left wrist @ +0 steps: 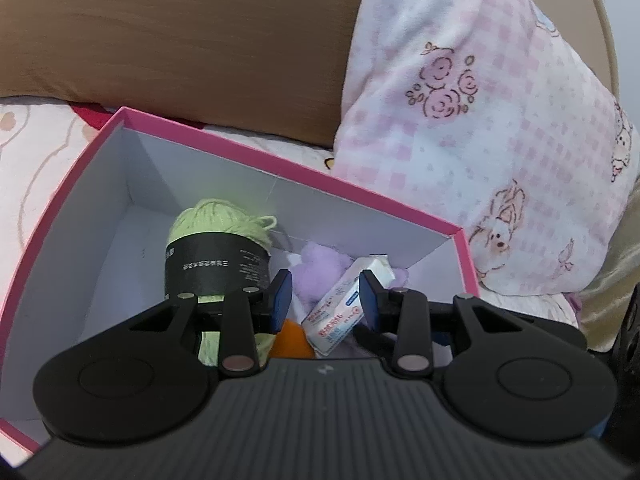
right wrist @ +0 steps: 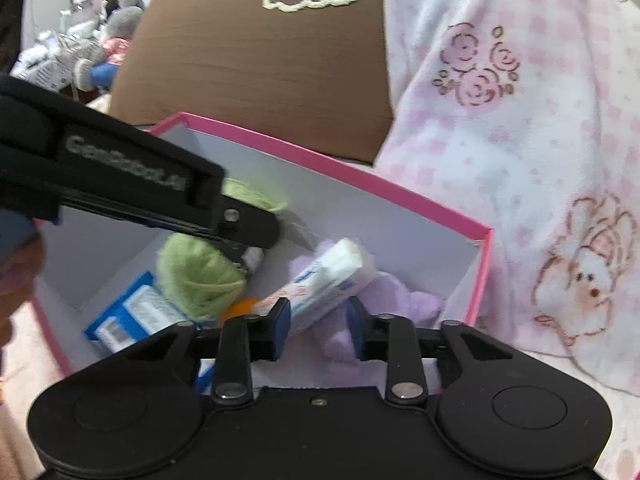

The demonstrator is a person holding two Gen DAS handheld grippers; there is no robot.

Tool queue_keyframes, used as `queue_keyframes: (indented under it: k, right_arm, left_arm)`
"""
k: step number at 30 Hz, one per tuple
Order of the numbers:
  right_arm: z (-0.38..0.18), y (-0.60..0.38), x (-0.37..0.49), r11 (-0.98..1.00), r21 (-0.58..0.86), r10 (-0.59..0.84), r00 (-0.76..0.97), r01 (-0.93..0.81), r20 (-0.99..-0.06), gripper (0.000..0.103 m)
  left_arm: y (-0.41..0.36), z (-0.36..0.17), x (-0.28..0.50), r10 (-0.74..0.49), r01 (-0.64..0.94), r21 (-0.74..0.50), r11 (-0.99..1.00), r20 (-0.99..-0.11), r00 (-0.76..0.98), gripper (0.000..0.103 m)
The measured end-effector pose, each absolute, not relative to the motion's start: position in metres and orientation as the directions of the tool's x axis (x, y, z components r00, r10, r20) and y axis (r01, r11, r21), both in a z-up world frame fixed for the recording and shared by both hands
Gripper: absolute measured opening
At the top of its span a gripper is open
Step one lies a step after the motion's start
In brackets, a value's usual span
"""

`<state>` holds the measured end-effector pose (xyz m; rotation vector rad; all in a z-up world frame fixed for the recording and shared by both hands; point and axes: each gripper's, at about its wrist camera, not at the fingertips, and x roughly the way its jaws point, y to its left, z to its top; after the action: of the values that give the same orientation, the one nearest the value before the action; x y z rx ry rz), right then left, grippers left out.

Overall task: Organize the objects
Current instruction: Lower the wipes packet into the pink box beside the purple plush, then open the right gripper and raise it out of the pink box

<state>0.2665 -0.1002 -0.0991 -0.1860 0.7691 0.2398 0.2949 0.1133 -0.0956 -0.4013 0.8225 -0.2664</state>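
Half the tissue pack point(right wrist: 324, 280) hidden behind right gripper point(right wrist: 318, 326) fingers.

A small orange object point(left wrist: 290, 340) in the pink cardboard box point(left wrist: 280, 170) sits mostly hidden behind gripper fingers; the brown embroidered cushion point(right wrist: 256, 68) is cut off at the top edge; shelf clutter far left is blurred

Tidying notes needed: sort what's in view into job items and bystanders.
Job: pink box, green yarn, tissue pack, purple plush, orange ball, blue packet.
Bystanders: brown cushion, pink blanket, shelf toys.
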Motion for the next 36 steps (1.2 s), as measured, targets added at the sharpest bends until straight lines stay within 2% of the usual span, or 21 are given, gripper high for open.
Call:
queue_keyframes:
  k: [3, 6, 9, 13, 17, 21, 25, 29, 33, 36]
  right_arm:
    - [-0.101, -0.100, 0.269, 0.960, -0.074, 0.144, 0.701, -0.271, -0.698, 0.028]
    - [-0.103, -0.099, 0.282, 0.955, 0.009, 0.207, 0.647, -0.295, -0.734, 0.028]
    - [-0.100, -0.096, 0.289, 0.956, 0.004, 0.197, 0.633, -0.292, -0.749, 0.028]
    - [-0.097, -0.099, 0.291, 0.948, 0.105, 0.271, 0.594, -0.299, -0.758, 0.029]
    - [-0.103, -0.092, 0.291, 0.946, 0.073, 0.258, 0.600, -0.315, -0.757, 0.032]
    - [-0.099, -0.101, 0.287, 0.936, 0.166, 0.327, 0.594, -0.310, -0.735, 0.032]
    - [-0.085, -0.100, 0.267, 0.933, 0.102, 0.310, 0.631, -0.344, -0.711, 0.034]
    - [-0.074, -0.103, 0.248, 0.935, 0.109, 0.312, 0.638, -0.337, -0.704, 0.035]
    - [-0.060, -0.105, 0.228, 0.943, 0.072, 0.281, 0.665, -0.324, -0.692, 0.040]
    - [-0.048, -0.112, 0.214, 0.954, 0.110, 0.277, 0.683, -0.278, -0.676, 0.042]
  left_arm:
    - [0.113, -0.096, 0.295, -0.380, 0.067, -0.449, 0.891, -0.657, 0.651, 0.035]
    - [0.114, -0.096, 0.293, -0.378, 0.058, -0.456, 0.888, -0.653, 0.656, 0.035]
    - [0.119, -0.095, 0.290, -0.370, 0.050, -0.457, 0.888, -0.645, 0.669, 0.035]
    - [0.125, -0.098, 0.290, -0.366, 0.025, -0.470, 0.882, -0.651, 0.664, 0.035]
    - [0.128, -0.102, 0.290, -0.365, 0.020, -0.468, 0.884, -0.663, 0.654, 0.035]
    - [0.131, -0.100, 0.286, -0.362, 0.018, -0.464, 0.886, -0.665, 0.653, 0.035]
    - [0.127, -0.089, 0.275, -0.339, 0.026, -0.423, 0.906, -0.684, 0.646, 0.035]
    - [0.121, -0.075, 0.263, -0.343, 0.051, -0.405, 0.913, -0.694, 0.634, 0.035]
    - [0.113, -0.056, 0.246, -0.328, 0.077, -0.362, 0.929, -0.711, 0.622, 0.037]
    - [0.111, -0.041, 0.234, -0.361, 0.089, -0.391, 0.916, -0.708, 0.607, 0.038]
